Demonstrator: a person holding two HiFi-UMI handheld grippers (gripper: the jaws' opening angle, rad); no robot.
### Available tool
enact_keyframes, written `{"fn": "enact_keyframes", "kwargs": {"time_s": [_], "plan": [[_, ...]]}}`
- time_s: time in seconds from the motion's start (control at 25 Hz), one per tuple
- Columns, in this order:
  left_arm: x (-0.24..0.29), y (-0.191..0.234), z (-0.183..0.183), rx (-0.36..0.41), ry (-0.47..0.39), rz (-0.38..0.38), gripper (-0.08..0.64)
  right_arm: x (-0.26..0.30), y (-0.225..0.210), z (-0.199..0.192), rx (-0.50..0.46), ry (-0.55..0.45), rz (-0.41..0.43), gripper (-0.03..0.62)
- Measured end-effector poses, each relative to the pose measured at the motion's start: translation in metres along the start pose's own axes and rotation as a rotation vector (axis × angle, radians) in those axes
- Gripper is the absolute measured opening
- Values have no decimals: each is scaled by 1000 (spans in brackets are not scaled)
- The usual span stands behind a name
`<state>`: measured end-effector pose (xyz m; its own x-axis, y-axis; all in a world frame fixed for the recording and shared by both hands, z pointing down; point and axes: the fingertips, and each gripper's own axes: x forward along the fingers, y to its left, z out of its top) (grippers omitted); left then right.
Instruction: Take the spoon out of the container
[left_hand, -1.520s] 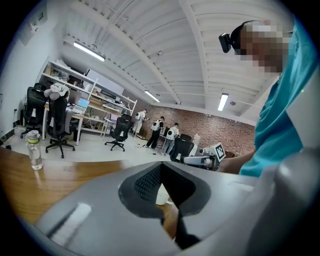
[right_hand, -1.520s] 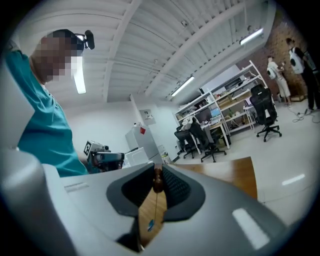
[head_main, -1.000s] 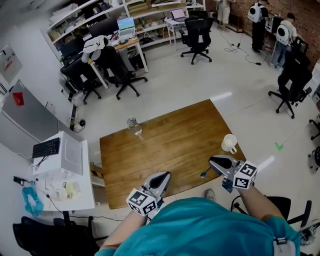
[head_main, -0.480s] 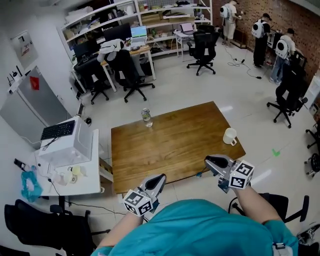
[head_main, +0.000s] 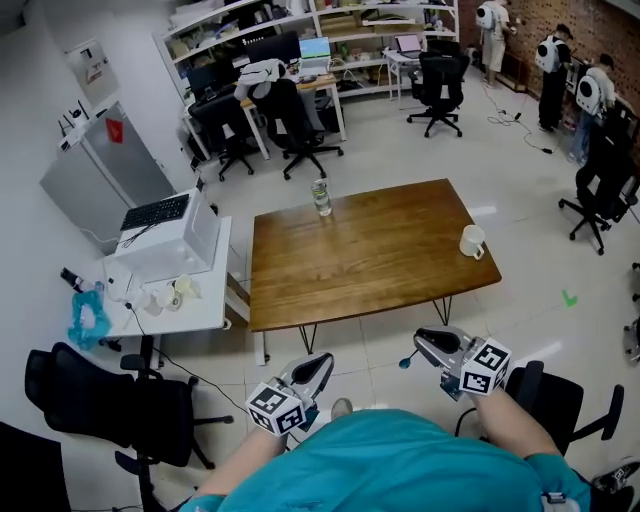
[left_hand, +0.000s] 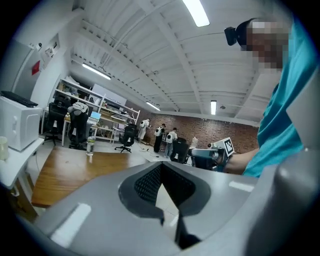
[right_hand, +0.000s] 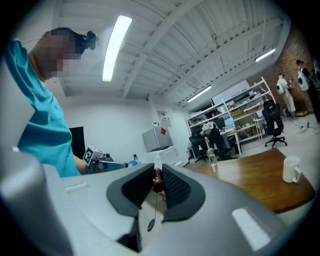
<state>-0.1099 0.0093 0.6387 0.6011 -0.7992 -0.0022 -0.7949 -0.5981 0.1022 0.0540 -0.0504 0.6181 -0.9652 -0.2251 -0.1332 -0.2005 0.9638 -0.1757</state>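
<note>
My right gripper is shut on a small spoon, held over the floor in front of the wooden table. In the right gripper view the spoon's brown handle is pinched between the pads, and its thin shaft and bowl hang down below the jaws. The white mug stands apart on the table's right edge, also seen as the mug. My left gripper hangs over the floor, shut with nothing in it; the left gripper shows its jaws meeting at the tips.
A water bottle stands at the table's far edge. A white side desk with a keyboard is left of the table, and a black chair is nearer me. Office chairs, shelves and several people fill the back.
The table has drawn away from me. Both grippers, earlier at its front edge, now hang over bare floor. The spoon stays in the right gripper.
</note>
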Motion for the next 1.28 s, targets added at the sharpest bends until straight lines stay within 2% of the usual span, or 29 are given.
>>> {"fn": "enact_keyframes", "kwargs": {"time_s": [0.2, 0.4, 0.52, 0.64, 0.76, 0.96, 1.12, 1.28], "plan": [[-70, -32, 17, -3, 8, 69, 3, -8, 64, 13, -6, -22, 27, 49], [-141, -45, 46, 14, -20, 115, 3, 21, 126, 23, 0, -21, 78, 49], [-191, -21, 43, 28, -32, 131, 3, 67, 153, 9, 13, -27, 90, 49], [-255, 11, 33, -5, -46, 150, 3, 122, 187, -16, 34, -19, 90, 49], [-297, 41, 26, 17, -43, 129, 3, 173, 209, -36, 56, -5, 89, 49], [-326, 79, 18, -15, -40, 128, 2, 237, 233, -46, 69, -2, 129, 48], [-323, 81, 36, 7, -94, 172, 2, 241, 237, -44, 78, 18, 185, 49], [-319, 77, 40, 13, -120, 210, 3, 227, 228, -49, 68, 35, 201, 48]]}}
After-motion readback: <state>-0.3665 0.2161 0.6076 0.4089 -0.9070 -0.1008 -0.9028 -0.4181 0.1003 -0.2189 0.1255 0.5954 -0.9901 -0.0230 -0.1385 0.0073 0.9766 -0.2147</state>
